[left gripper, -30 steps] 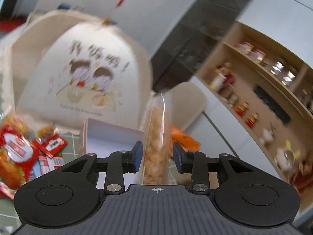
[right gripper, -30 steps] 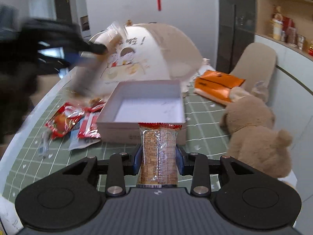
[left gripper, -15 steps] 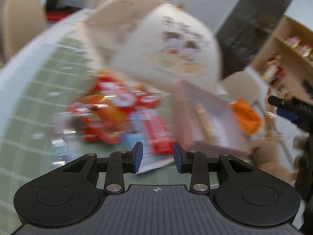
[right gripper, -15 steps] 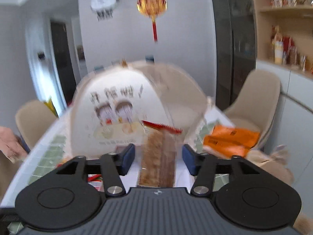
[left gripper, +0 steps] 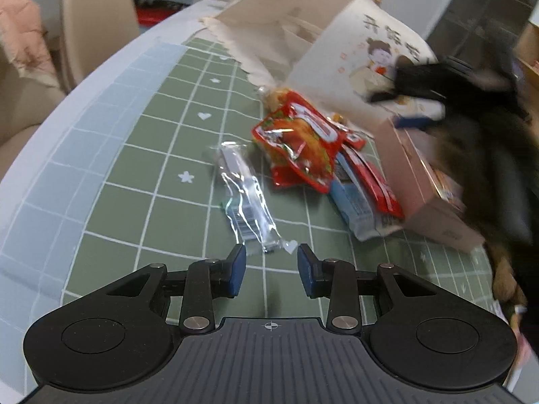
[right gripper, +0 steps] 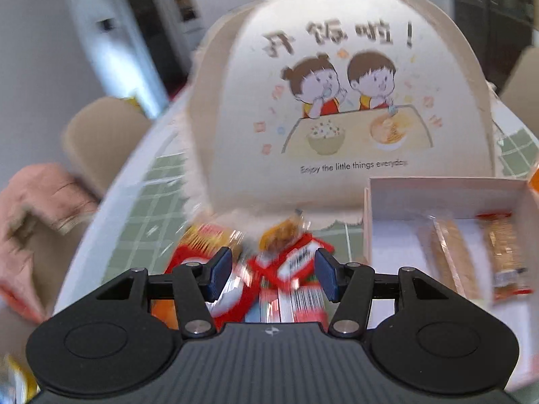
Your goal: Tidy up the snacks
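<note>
My left gripper (left gripper: 271,262) is open and empty, low over the green checked tablecloth (left gripper: 141,181). A clear-wrapped snack (left gripper: 246,198) lies just ahead of its tips. Beyond it lies a heap of red snack packets (left gripper: 299,148), with a blue one (left gripper: 350,202) against the pink box (left gripper: 417,181). My right gripper (right gripper: 273,269) is open with nothing gripped, over the red packets (right gripper: 293,262). It also shows as the blurred right gripper (left gripper: 438,101) above the box. In the box (right gripper: 370,202) two snack bars (right gripper: 451,259) (right gripper: 505,252) lie side by side.
A cloth food cover (right gripper: 337,101) with a cartoon print stands behind the packets and the box. Beige chairs (left gripper: 97,27) and a pink garment (right gripper: 43,208) are off the table's left edge. A brown plush toy (left gripper: 505,269) sits at the right.
Both grippers have let go of their snack bars, which now lie in the box. The left one swung left and down toward the clear packet. The right one moved left over the red packets.
</note>
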